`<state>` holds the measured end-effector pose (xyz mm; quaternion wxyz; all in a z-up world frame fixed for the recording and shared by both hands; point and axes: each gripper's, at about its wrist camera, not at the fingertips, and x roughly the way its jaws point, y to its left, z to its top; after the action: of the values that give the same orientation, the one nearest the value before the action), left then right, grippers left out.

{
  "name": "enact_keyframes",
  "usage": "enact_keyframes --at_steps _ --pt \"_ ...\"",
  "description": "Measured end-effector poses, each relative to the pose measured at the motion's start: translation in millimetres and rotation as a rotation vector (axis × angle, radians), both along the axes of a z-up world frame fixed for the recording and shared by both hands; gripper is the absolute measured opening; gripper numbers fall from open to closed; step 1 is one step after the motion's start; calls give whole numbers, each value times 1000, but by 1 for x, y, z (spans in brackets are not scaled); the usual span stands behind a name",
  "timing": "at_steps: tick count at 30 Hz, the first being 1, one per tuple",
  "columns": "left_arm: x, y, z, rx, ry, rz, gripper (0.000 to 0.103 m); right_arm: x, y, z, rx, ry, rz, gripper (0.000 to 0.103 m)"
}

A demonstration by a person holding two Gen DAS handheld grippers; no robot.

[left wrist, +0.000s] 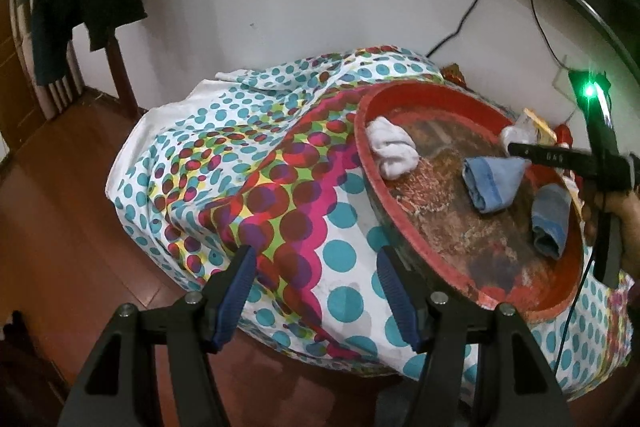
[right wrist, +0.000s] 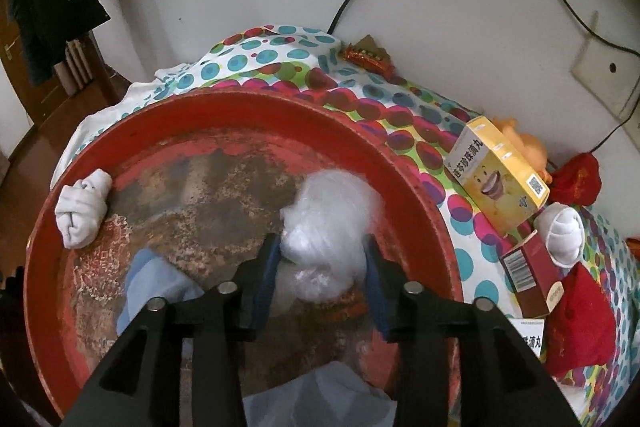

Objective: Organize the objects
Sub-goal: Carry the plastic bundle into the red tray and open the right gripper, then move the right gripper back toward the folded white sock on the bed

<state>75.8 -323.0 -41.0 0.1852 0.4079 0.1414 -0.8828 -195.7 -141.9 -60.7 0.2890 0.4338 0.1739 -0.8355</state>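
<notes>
Lower centre, right gripper (right wrist: 320, 267): standing parted around a crumpled clear plastic bag (right wrist: 326, 223) over the round red tray (right wrist: 240, 107).
Left gripper (left wrist: 316, 291): hanging wide open, gripping nothing.

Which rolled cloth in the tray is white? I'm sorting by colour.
The white roll by the tray's far left rim; the other two rolls, nearer the right tongs, are blue.

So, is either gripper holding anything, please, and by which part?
Left gripper: open, empty. Right gripper: the near end of a crumpled plastic bag sits between its pads; whether they press it cannot be told.
</notes>
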Motion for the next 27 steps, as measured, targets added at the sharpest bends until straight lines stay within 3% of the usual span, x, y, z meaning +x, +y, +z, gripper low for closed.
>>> enact_keyframes --at_steps 9,13,18,21,27 --pt "-2 10 1 -20 -2 -19 64 37 62 38 -134 38 -27 51" --pt "-3 20 3 -12 6 -45 64 52 107 46 -124 87 -65 53" --pt "-7 40 7 -52 4 -86 64 57 176 39 -60 112 -154 55" --pt "-9 51 8 -53 4 -104 64 52 216 29 -82 79 -220 55" --pt "-14 75 13 -108 -3 -151 64 44 252 6 -99 42 -263 55"
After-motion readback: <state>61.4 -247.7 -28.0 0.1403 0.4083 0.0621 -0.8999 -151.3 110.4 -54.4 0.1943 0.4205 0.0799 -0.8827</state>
